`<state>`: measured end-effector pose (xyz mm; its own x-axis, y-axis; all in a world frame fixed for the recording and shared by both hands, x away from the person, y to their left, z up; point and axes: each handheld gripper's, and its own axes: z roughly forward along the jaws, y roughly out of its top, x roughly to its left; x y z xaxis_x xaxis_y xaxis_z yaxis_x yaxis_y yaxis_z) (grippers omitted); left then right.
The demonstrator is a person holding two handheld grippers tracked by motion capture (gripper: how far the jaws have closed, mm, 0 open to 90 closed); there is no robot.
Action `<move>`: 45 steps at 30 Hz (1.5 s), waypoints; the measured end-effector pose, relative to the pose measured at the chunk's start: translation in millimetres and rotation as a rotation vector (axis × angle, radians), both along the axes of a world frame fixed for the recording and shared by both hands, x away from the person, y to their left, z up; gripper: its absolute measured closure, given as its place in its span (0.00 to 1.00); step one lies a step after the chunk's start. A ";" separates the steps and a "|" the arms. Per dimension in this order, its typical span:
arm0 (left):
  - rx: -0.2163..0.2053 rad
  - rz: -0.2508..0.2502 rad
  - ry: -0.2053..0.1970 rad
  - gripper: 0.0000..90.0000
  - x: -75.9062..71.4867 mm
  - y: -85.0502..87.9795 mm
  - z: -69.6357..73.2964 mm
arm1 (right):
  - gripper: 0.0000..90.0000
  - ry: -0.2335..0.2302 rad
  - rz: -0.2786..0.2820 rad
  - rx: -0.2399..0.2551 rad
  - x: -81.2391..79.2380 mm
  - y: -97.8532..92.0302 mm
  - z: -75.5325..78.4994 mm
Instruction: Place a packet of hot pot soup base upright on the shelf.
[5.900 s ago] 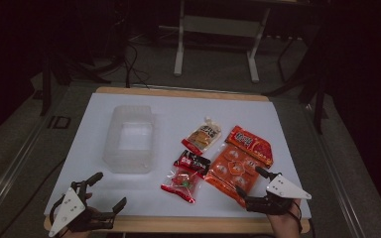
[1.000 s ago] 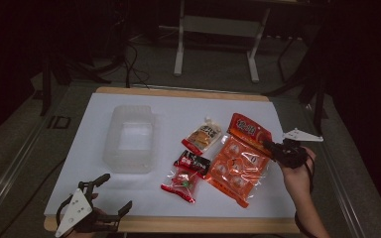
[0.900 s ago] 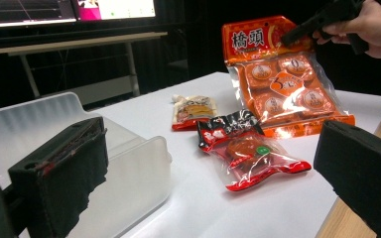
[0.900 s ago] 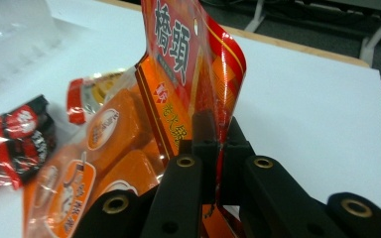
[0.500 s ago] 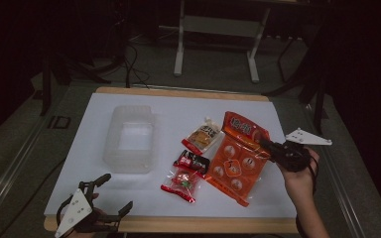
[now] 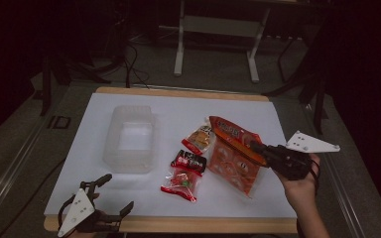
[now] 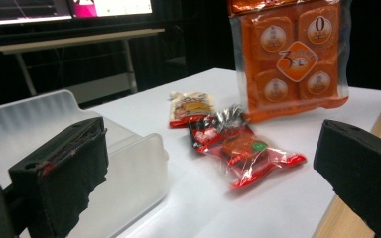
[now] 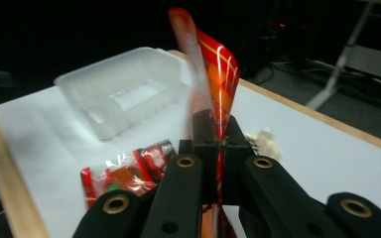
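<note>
Right gripper (image 6: 258,148) clamped tight on the big orange snack pack (image 6: 235,156), jaws pinched flat on the edge nearest the hand, clear as day in the right gripper view (image 8: 217,139). Pack (image 7: 290,52) lifted and tilted on the right half of the white table sheet (image 6: 178,109), only its lowest corner maybe touching, hard to tell. Long axis running from the red header strip at the far end, pointing away toward the table's back edge, down to the bottom seam nearest the front. Printed face turned toward the left side, full-on in the left gripper view.

Left gripper (image 6: 110,193) parked at the front left corner, jaws wide apart, nothing in them.

Small yellowish sachet (image 6: 200,139) just beside the pack's left edge, dark red packet (image 6: 189,161) and clear red-ended packet (image 6: 181,182) a little further left, all flat. Clear plastic tub (image 6: 129,139) well apart on the left. Plenty of bare sheet behind the pack and along the back; right border of the sheet close under the hand.
</note>
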<state>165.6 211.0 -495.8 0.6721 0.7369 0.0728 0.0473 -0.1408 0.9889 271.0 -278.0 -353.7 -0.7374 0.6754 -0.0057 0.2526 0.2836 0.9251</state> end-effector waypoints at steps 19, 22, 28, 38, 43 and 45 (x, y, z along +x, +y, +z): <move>-0.114 -0.088 0.078 0.01 20.6 -14.2 23.1 | 1.00 -0.068 0.164 0.054 -8.2 4.7 45.5; -0.097 -0.119 0.082 0.01 25.9 -21.5 29.9 | 0.99 -0.077 0.188 0.057 -12.2 9.7 49.7; -0.058 -0.172 0.095 0.01 37.5 -37.0 42.4 | 0.99 -0.085 0.225 0.070 -16.4 13.7 56.9; -0.068 -0.258 0.106 0.01 62.5 -55.2 58.3 | 0.99 -0.103 0.312 0.074 -27.4 29.2 73.2; -0.042 -0.275 0.086 0.01 70.2 -63.4 66.9 | 0.99 -0.110 0.349 0.074 -31.5 37.8 76.0; -0.044 -0.285 0.072 0.01 72.3 -65.4 69.0 | 0.99 -0.109 0.354 0.076 -32.3 39.3 76.4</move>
